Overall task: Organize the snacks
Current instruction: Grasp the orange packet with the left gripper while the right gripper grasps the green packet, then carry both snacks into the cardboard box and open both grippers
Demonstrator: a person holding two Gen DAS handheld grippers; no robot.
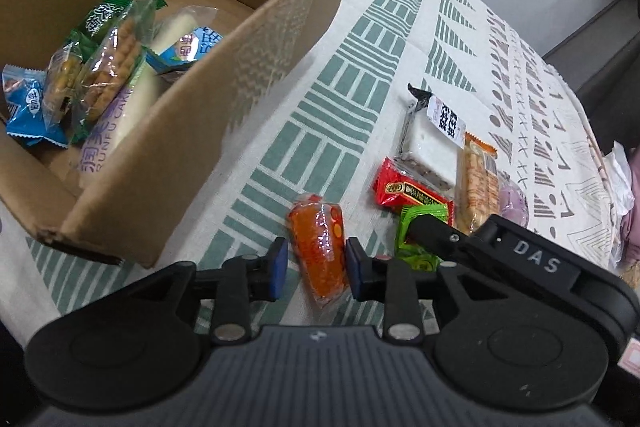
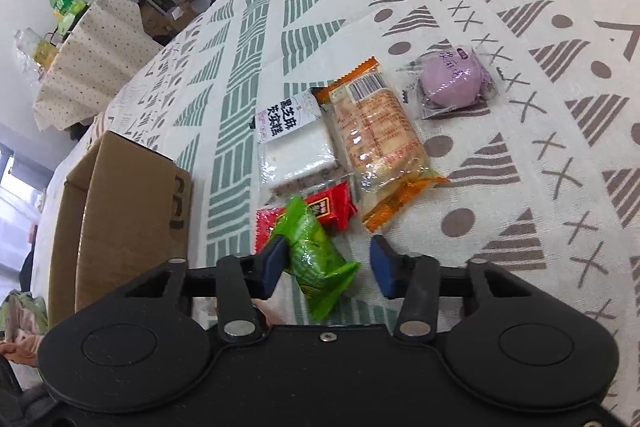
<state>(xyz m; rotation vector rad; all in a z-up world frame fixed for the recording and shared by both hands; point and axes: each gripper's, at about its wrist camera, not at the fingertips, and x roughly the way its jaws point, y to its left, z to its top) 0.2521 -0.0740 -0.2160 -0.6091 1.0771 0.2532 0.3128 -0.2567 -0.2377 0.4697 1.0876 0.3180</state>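
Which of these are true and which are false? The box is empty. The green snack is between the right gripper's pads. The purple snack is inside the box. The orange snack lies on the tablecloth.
1. The cardboard box is empty. False: it holds several snack packets.
2. The green snack sits between the pads of the right gripper. True.
3. The purple snack is inside the box. False: it lies on the tablecloth.
4. The orange snack lies on the tablecloth, between the pads of the left gripper. True.
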